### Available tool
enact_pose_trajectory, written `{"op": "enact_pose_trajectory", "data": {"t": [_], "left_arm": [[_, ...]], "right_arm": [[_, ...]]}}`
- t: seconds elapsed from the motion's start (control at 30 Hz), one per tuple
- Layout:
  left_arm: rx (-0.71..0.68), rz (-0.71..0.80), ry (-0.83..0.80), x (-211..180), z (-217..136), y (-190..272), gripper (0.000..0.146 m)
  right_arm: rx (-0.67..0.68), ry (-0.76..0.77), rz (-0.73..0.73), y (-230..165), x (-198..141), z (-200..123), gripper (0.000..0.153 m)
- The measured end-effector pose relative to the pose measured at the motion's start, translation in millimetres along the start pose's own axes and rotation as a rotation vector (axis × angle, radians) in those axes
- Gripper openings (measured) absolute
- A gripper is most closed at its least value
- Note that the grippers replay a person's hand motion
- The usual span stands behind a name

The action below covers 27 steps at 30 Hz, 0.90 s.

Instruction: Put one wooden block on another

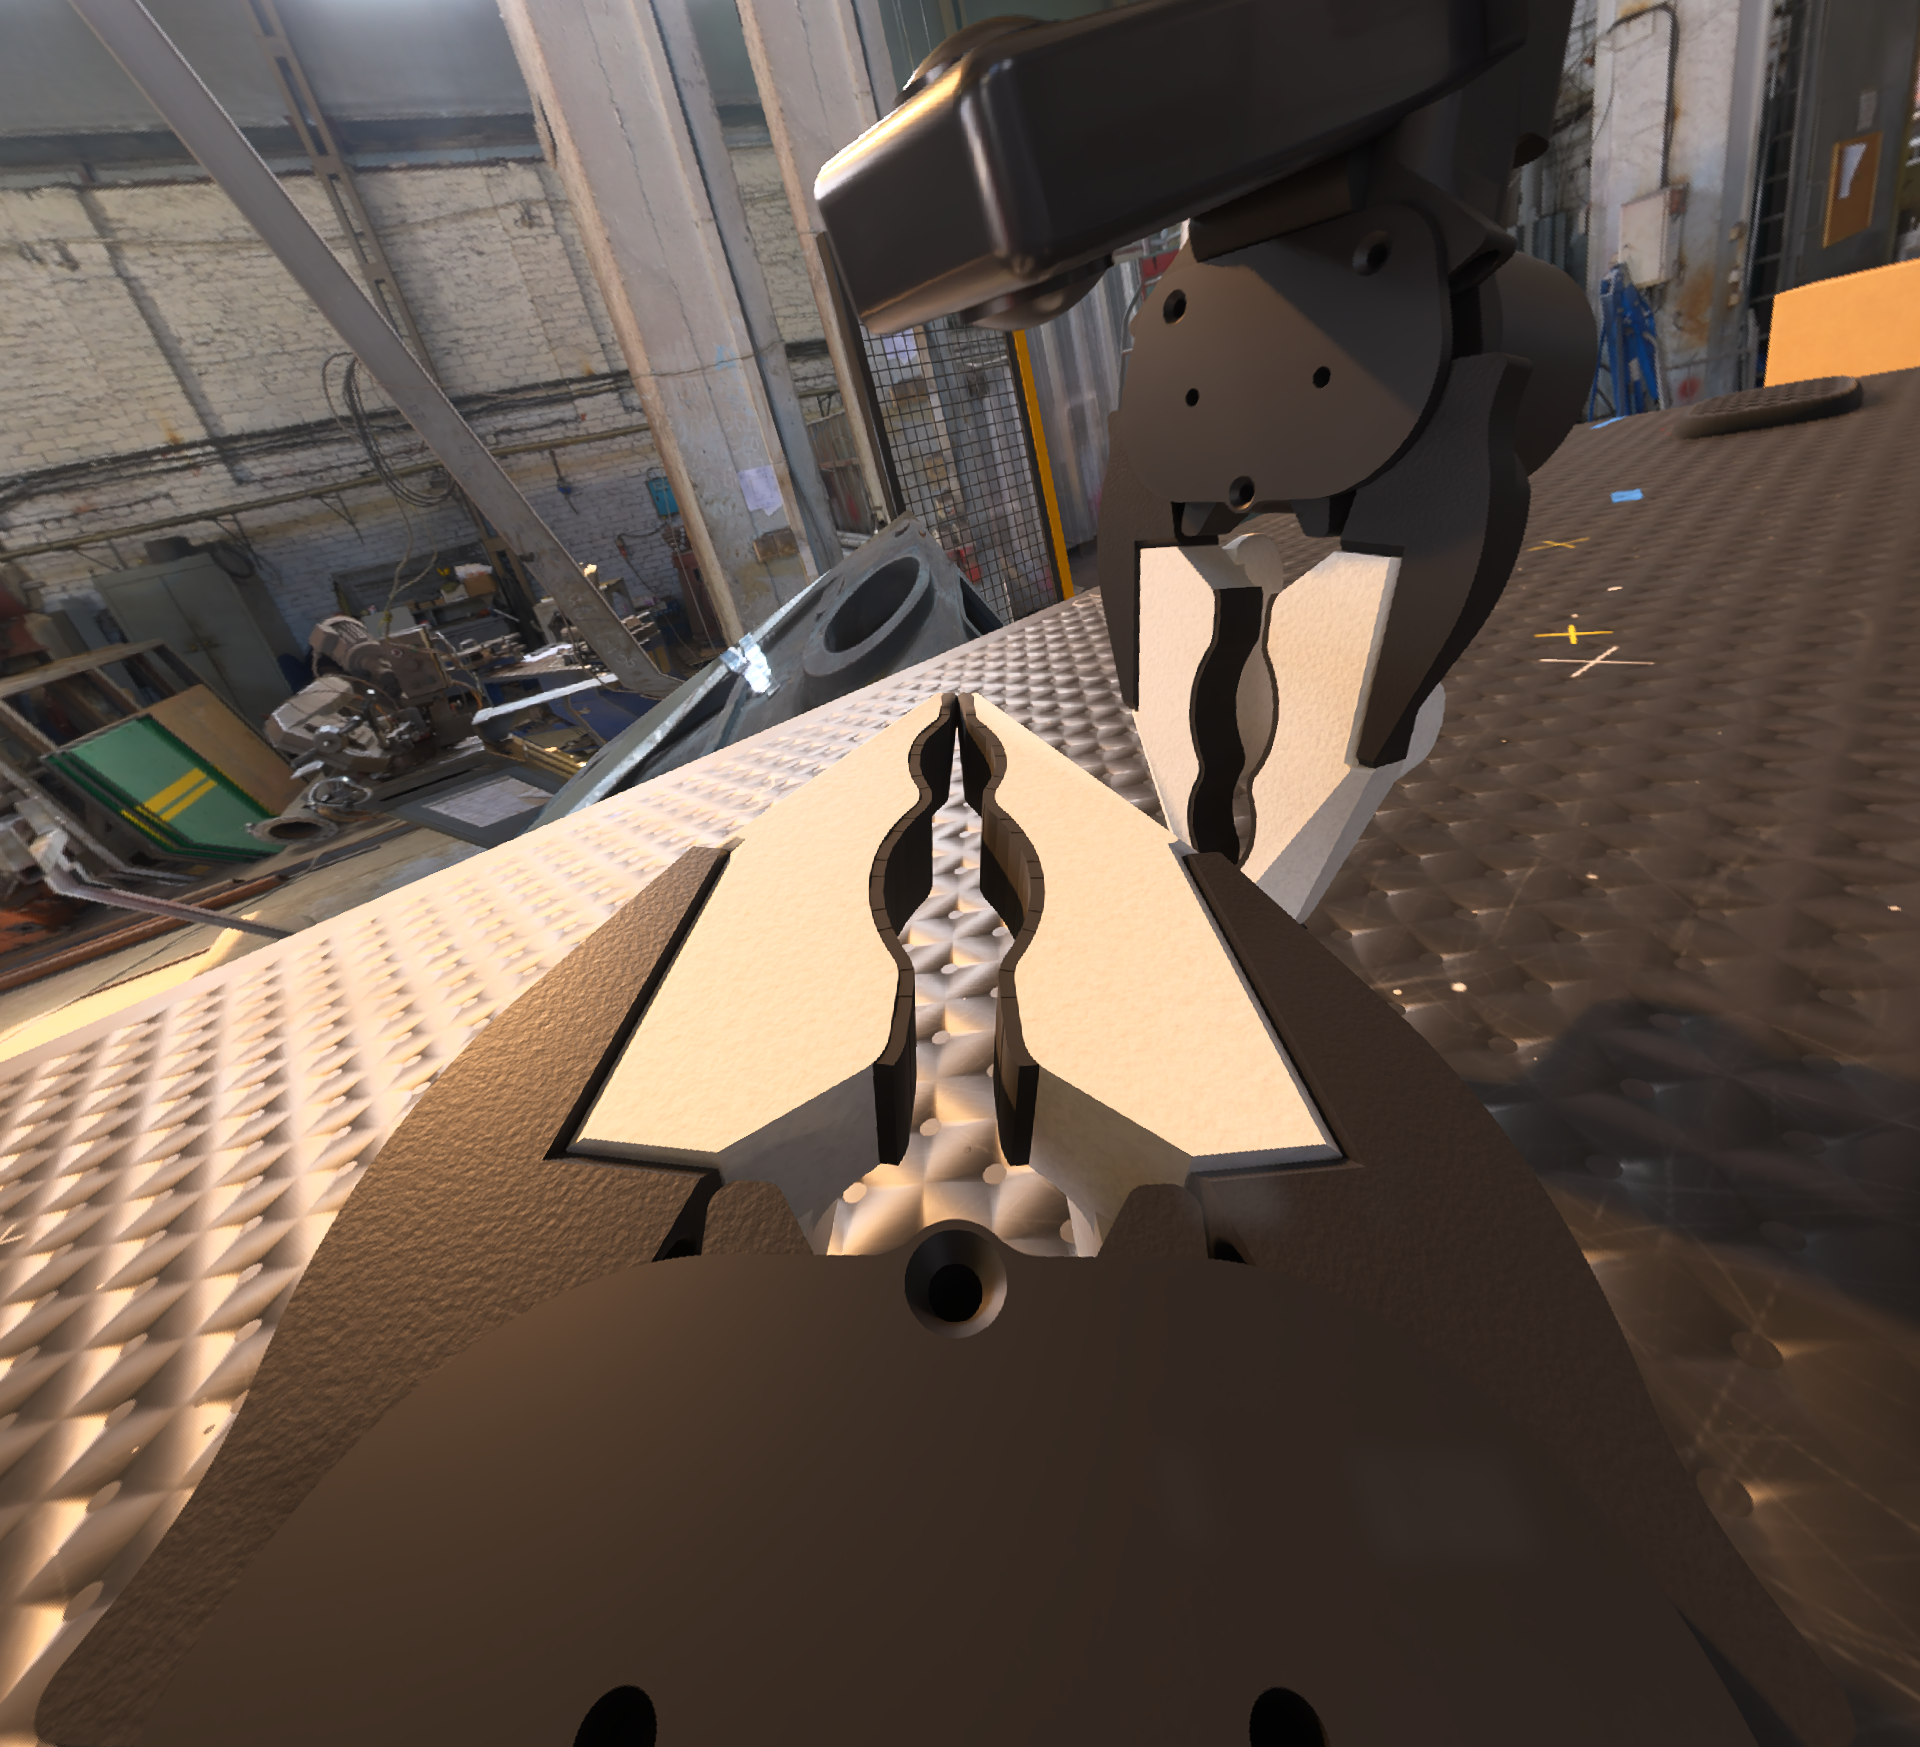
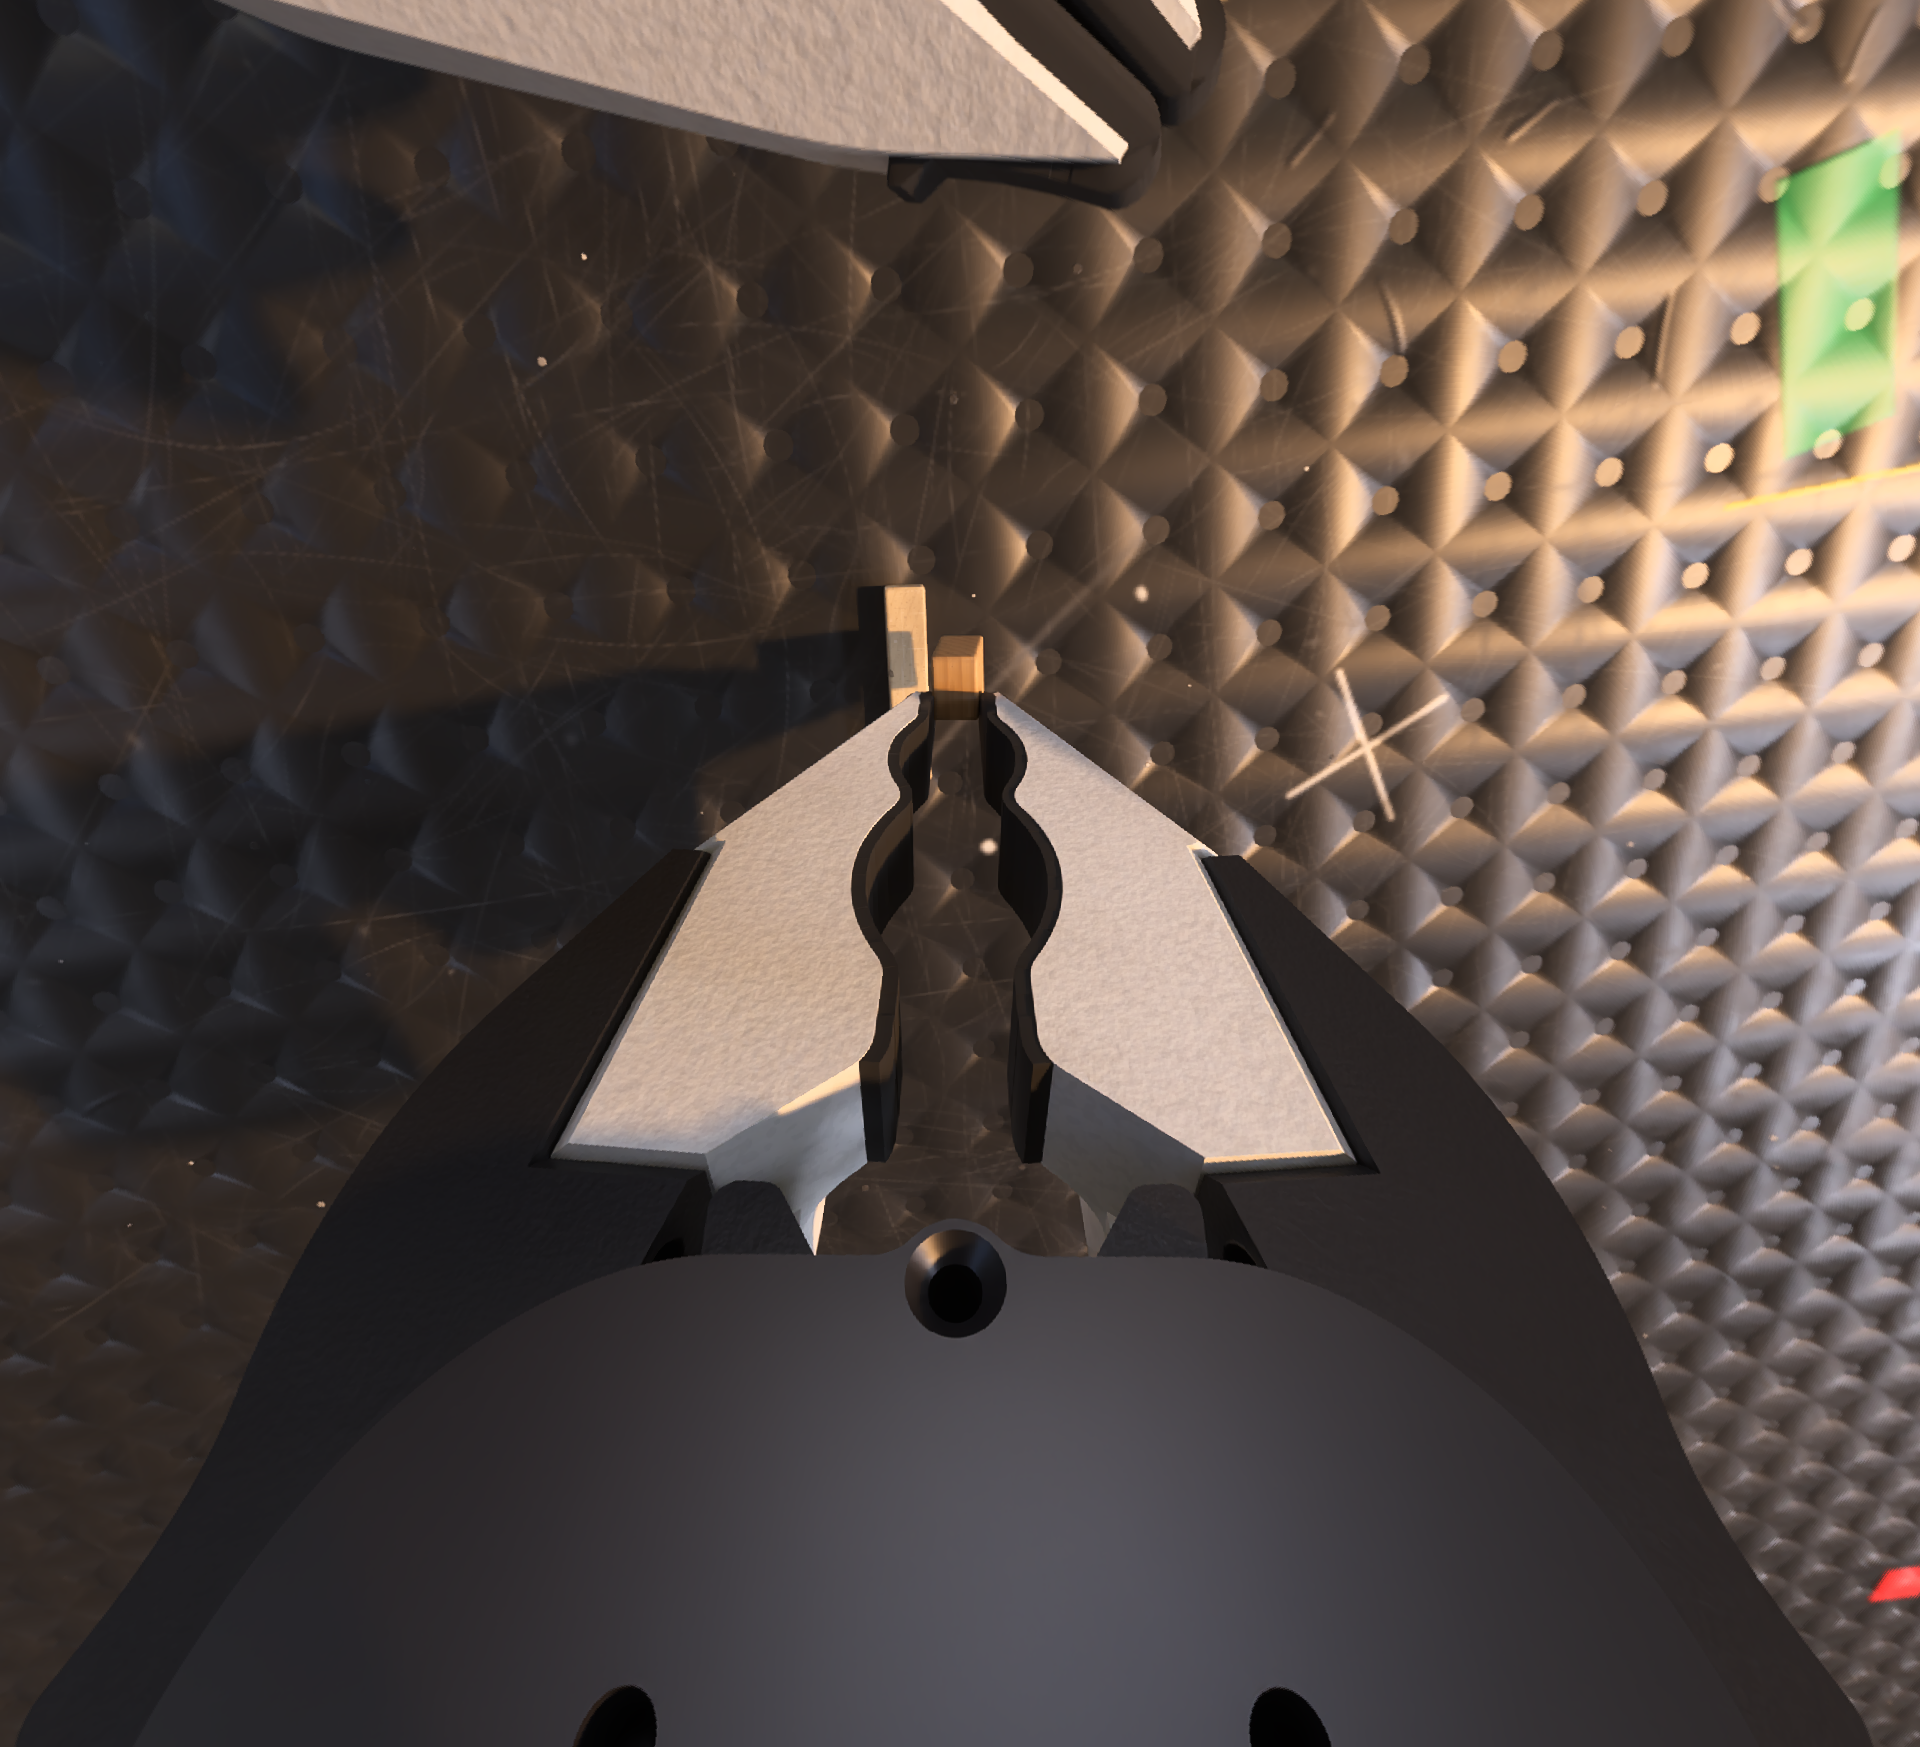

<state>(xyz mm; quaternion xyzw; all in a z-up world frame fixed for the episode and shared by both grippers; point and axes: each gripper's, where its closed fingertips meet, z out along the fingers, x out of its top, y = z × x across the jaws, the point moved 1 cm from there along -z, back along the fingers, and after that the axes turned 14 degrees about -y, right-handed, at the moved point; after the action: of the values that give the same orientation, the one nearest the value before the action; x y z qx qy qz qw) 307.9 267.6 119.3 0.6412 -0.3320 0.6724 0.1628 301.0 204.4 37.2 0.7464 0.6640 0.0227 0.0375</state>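
Right gripper (image 2: 957, 708): tips clamped on small wooden block (image 2: 957, 671) above studded counter (image 2: 1455, 554). Taller wooden block (image 2: 902, 643) just left-beyond it, upright on counter. Left gripper (image 1: 958, 708): tips together, empty.

**Colours and patterns on the bench**

The bench (image 2: 1455, 554) is dark grey metal embossed with a diamond grid and dots. Each hand-held gripper (image 2: 956, 710) has a black body with white textured fingers (image 2: 1122, 970). Just beyond its tips: a tan wooden block (image 2: 957, 677) and a paler one (image 2: 902, 632). Farther right, a green patch (image 2: 1839, 305) and white cross (image 2: 1366, 747).
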Motion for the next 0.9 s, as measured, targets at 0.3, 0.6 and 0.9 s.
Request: {"op": "enact_pose_trajectory", "data": {"t": [0.3, 0.6, 0.9], "left_arm": [[-0.01, 0.014, -0.006, -1, 1, 3, 0.0], [-0.016, 0.02, -0.009, -1, 0, 3, 0.0], [-0.031, 0.025, -0.003, 0, -2, 4, 0.0]], "right_arm": [[0.051, -0.039, -0.024, -6, -5, 10, 0.008], [0.055, -0.026, -0.035, -10, -7, 12, 0.013], [-0.054, 0.262, 0.056, -12, -31, -61, 0.017]]}}
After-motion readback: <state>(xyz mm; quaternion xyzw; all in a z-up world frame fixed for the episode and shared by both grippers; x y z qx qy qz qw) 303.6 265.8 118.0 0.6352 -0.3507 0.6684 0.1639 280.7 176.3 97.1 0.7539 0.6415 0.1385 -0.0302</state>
